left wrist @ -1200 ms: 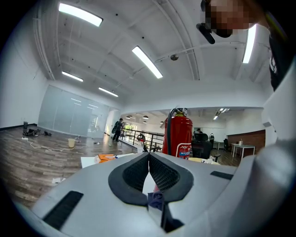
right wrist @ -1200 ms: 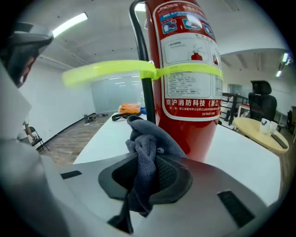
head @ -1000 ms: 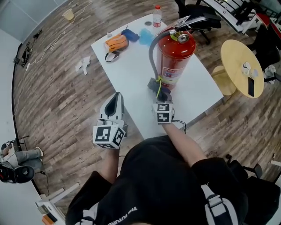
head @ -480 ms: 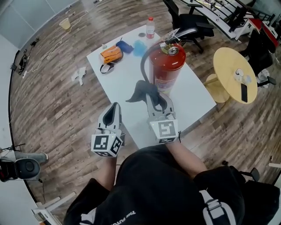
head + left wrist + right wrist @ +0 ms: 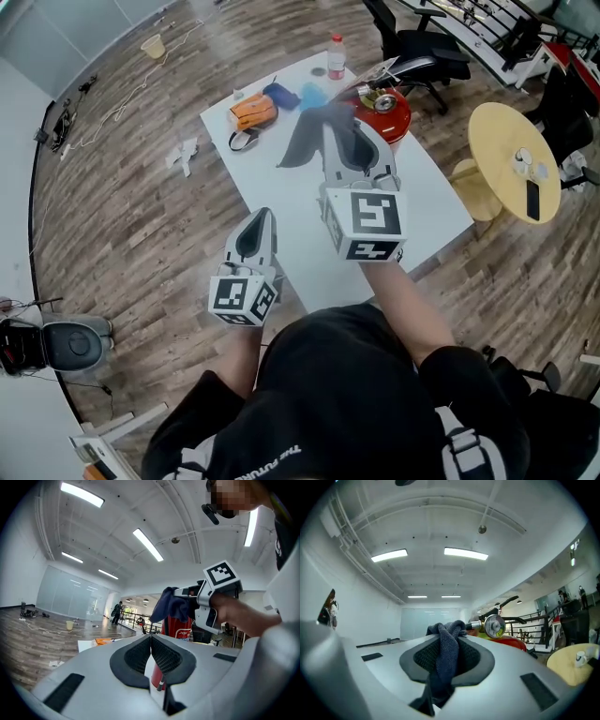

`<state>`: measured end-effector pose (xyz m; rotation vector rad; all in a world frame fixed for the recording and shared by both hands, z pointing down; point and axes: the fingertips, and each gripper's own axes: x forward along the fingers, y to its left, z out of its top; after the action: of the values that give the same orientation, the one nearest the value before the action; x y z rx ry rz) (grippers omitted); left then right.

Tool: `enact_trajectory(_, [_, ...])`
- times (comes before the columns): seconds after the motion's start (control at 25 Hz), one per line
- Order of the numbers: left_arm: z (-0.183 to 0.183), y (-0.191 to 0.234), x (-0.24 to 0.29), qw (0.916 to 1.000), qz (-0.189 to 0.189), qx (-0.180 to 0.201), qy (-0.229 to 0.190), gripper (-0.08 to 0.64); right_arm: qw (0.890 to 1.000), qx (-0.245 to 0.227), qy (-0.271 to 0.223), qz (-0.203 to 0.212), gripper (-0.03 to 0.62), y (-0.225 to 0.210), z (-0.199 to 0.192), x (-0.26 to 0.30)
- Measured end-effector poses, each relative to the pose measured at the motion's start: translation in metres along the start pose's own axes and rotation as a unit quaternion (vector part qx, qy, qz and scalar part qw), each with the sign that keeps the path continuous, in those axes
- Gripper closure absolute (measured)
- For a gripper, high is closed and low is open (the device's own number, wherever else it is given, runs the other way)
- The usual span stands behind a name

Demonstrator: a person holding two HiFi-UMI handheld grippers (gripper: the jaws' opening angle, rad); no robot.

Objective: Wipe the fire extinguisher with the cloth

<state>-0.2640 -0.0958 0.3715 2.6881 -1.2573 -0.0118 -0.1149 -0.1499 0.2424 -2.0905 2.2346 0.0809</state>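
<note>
Table (image 5: 281, 199): extinguisher (image 5: 392, 105) (half-hidden) behind cloth (image 5: 305, 141)

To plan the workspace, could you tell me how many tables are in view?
2: the white table holding the fire extinguisher, and a round wooden table to its right in the head view. Furniture at the upper-right edge may include more.

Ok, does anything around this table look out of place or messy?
Only a little. A crumpled white scrap lies on the wood floor left of the white table, and a yellowish cup sits on the floor farther off. The fire extinguisher stands upright on the table; no spill shows.
</note>
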Motion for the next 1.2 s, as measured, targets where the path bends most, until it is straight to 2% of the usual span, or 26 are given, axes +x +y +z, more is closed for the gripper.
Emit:
enact_trajectory(0.2, [-0.002,0.000,-0.003,1.0000,0.001,0.002,0.004,0.537,0.995,0.089,-0.034,-0.034,0.520,-0.030,0.039,0.005])
enact_trajectory(0.28, [-0.003,-0.001,-0.003,1.0000,0.000,0.000,0.003,0.537,0.993,0.107,-0.032,-0.039,0.520,-0.037,0.043,0.008])
enact_trajectory(0.36, [-0.004,-0.002,-0.003,1.0000,-0.001,-0.003,0.001,0.537,0.996,0.087,-0.018,-0.033,0.520,-0.029,0.034,0.005])
enact_trajectory(0.48, [-0.004,-0.005,-0.003,1.0000,-0.004,-0.008,-0.001,0.537,0.998,0.064,0.022,-0.006,0.520,-0.010,0.001,-0.006])
enact_trajectory(0.56, [-0.006,-0.007,-0.004,0.9999,-0.003,-0.011,0.000,0.537,0.999,0.038,0.029,-0.004,0.520,-0.011,-0.011,-0.018])
enact_trajectory(0.68, [-0.010,-0.008,-0.008,0.9998,0.003,-0.018,0.003,0.537,1.000,0.006,0.008,-0.014,0.518,-0.031,-0.003,-0.035])
enact_trajectory(0.84, [-0.014,-0.012,-0.016,0.9995,0.007,-0.024,0.021,0.537,0.998,-0.037,-0.009,-0.047,0.518,-0.072,0.026,-0.041])
enact_trajectory(1.04, [0.008,-0.017,0.008,0.9997,0.007,-0.019,-0.011,0.537,0.992,-0.123,-0.012,0.018,0.518,-0.096,0.053,-0.017])
enact_trajectory(1.2, [-0.014,-0.031,0.000,0.9992,0.008,-0.034,0.017,0.537,0.992,-0.109,0.017,0.066,0.518,-0.107,0.026,-0.024])
